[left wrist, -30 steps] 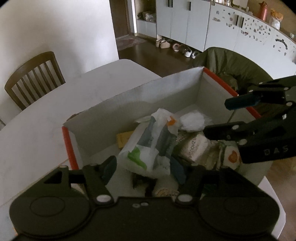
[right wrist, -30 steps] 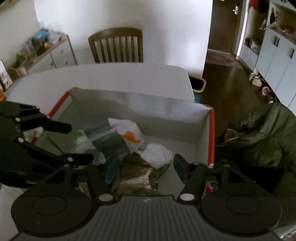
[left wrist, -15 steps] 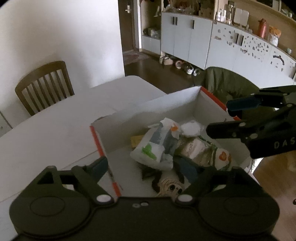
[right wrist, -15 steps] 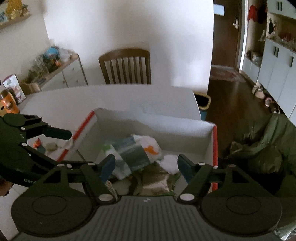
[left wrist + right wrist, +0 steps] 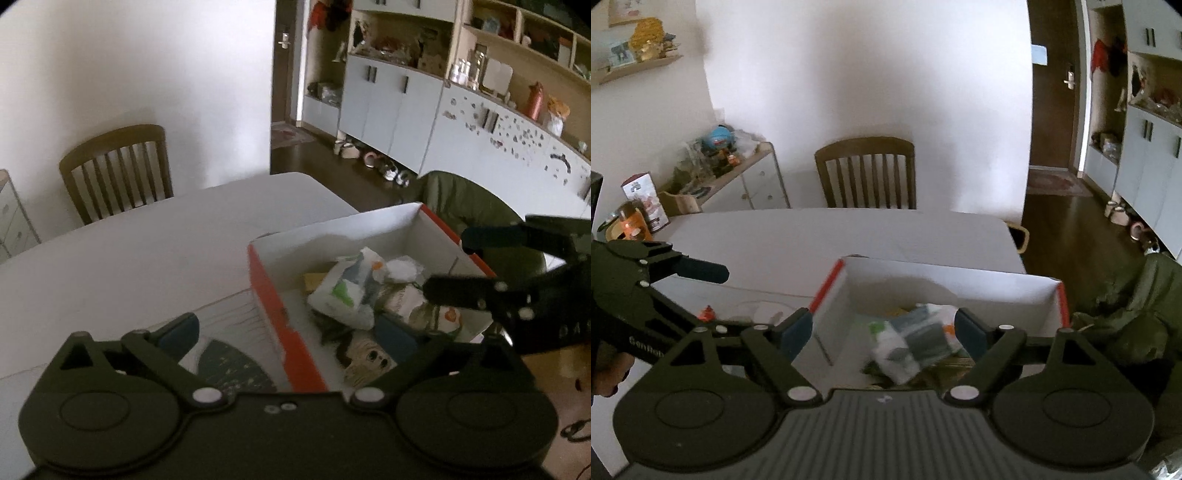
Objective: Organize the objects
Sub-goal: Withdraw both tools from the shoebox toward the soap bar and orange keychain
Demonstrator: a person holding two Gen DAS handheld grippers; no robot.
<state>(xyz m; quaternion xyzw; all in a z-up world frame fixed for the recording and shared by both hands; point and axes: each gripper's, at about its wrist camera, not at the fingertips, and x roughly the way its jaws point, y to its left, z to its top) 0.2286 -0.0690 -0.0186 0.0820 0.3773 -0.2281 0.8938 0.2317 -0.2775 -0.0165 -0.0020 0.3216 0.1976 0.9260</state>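
step: between items, I judge | left gripper (image 5: 290, 334) and right gripper (image 5: 884, 332) jaws opening, nothing between | crinkled white plastic packet (image 5: 345, 291) inside white cardboard box with orange edges (image 5: 266, 291) | next: choose another loose item

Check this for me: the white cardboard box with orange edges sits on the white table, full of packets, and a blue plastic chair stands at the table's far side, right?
One detail is wrong: the chair is brown wood with a slatted back, not blue plastic, as the right wrist view shows. The rest holds: the white cardboard box with orange edges sits on the white table with packets inside.
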